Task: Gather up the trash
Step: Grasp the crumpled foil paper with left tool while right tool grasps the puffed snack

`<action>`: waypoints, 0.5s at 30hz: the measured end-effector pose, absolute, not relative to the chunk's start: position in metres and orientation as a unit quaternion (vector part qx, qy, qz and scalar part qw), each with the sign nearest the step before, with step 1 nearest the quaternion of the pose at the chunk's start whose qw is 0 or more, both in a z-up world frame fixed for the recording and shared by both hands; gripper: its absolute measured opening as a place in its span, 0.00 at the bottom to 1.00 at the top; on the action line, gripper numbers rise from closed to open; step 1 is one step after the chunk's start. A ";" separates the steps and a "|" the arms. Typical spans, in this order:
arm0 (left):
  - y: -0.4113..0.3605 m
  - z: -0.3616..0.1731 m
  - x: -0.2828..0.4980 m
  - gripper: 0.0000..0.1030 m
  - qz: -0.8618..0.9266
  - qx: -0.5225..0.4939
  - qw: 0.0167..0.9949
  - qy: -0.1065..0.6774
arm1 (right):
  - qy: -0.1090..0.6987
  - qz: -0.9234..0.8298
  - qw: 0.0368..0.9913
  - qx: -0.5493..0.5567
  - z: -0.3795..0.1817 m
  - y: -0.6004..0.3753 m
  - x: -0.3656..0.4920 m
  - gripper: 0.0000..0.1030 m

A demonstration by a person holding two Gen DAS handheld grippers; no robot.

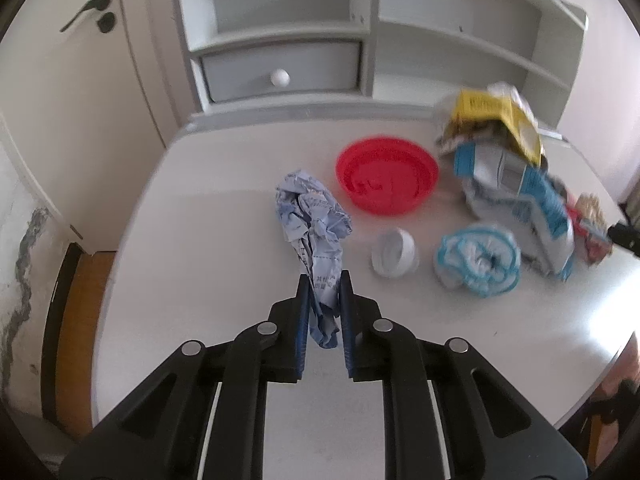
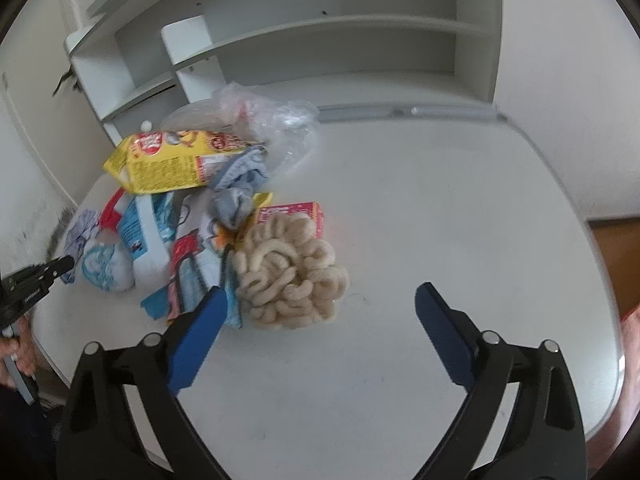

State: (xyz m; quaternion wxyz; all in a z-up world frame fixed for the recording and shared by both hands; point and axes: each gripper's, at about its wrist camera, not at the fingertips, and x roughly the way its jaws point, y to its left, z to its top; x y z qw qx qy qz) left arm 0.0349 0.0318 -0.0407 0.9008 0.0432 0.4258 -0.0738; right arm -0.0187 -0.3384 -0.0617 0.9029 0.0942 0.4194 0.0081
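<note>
Left gripper pinched on crumpled pale-blue printed paper wrapper, its length running up-frame; right gripper wide, empty, beige ring-snack packet just above, centre-frame.

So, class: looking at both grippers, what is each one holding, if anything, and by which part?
The left gripper pinches the crumpled blue-printed paper by its near, lower end. The right gripper is open and holds nothing; the puffed-snack bag lies ahead of it.
</note>
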 end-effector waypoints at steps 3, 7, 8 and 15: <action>0.029 -0.031 0.031 0.13 -0.073 0.036 0.906 0.416 | 0.426 0.022 0.898 0.109 -0.071 -0.341 -0.011 0.80; 0.013 -0.022 0.021 0.13 -0.087 0.044 0.908 0.408 | 0.435 0.057 0.890 0.124 -0.083 -0.335 -0.005 0.31; 0.009 -0.020 0.019 0.13 -0.090 0.047 0.908 0.405 | 0.431 0.057 0.892 0.128 -0.081 -0.335 -0.006 0.25; -0.025 0.007 -0.004 0.12 -0.118 0.054 0.916 0.379 | 0.363 0.039 0.921 0.139 -0.032 -0.357 -0.045 0.21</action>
